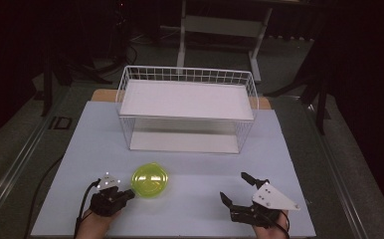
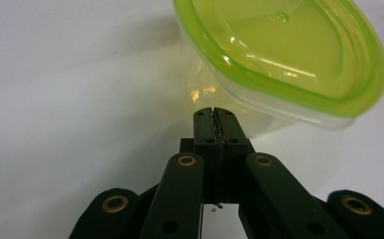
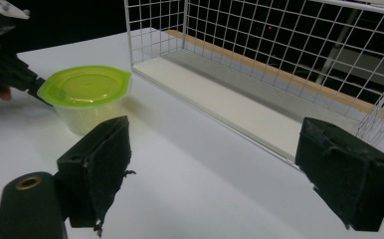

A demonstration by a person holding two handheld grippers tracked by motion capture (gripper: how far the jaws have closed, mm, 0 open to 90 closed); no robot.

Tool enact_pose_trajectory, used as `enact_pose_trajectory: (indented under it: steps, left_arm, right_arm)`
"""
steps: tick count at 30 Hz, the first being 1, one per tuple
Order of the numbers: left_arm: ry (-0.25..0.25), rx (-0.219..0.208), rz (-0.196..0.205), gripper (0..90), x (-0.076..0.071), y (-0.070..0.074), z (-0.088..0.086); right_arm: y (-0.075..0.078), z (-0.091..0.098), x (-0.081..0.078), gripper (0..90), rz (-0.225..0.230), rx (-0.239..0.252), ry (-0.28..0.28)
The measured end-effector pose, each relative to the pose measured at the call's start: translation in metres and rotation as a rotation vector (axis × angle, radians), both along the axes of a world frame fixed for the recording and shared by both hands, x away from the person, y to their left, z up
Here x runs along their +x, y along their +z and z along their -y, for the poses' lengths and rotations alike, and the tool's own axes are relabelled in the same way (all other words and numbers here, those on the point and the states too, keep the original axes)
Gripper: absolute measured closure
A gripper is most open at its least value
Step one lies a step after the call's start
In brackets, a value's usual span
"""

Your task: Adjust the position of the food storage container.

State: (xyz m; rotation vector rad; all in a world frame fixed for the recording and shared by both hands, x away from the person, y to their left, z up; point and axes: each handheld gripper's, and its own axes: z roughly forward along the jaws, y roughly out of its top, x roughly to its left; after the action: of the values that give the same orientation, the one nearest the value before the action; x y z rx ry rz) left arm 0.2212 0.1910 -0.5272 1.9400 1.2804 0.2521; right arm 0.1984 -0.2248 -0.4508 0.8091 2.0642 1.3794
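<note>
Tub: the round clear plastic tub with a green lid [image 1: 150,180] sits on the white table [image 1: 190,164], near the left side.
Left gripper [image 1: 129,194]: jaws closed on nothing, tips at the tub's left side.
Right gripper [image 1: 235,187]: jaws wide open, well apart, right of the tub.

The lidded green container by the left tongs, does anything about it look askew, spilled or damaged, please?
Nothing stands out. The container sits upright on the white table with its green lid seated flat all round and no spill beside it. The left tongs, jaws shut, point at its clear wall; whether they touch it I cannot tell.
</note>
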Motion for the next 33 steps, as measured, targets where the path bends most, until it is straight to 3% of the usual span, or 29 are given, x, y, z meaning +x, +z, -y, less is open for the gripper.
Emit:
enact_pose_trajectory:
  steps: [3, 10, 19, 26, 33]
  left_arm:
    - [0.005, -0.002, -0.003, 90.0, 0.005, -0.001, 0.001]
    - [0.006, -0.015, 0.013, 90.0, 0.030, -0.002, 0.013]
    - [-0.053, -0.012, 0.012, 90.0, 0.049, -0.001, 0.038]
    - [-0.100, -0.026, -0.005, 90.0, 0.053, -0.003, 0.059]
    - [-0.035, -0.064, -0.027, 90.0, 0.057, -0.006, 0.056]
  right_arm:
    - [0.000, 0.000, -0.001, 14.3, 0.001, -0.003, 0.001]
    - [-0.001, 0.001, 0.000, 14.3, -0.013, 0.004, -0.004]
    - [-0.002, 0.001, -0.001, 14.3, -0.017, -0.001, 0.004]
    - [-0.002, 0.002, -0.001, 14.3, -0.016, 0.001, 0.004]
    - [-0.002, 0.004, -0.001, 14.3, -0.020, 0.006, 0.004]
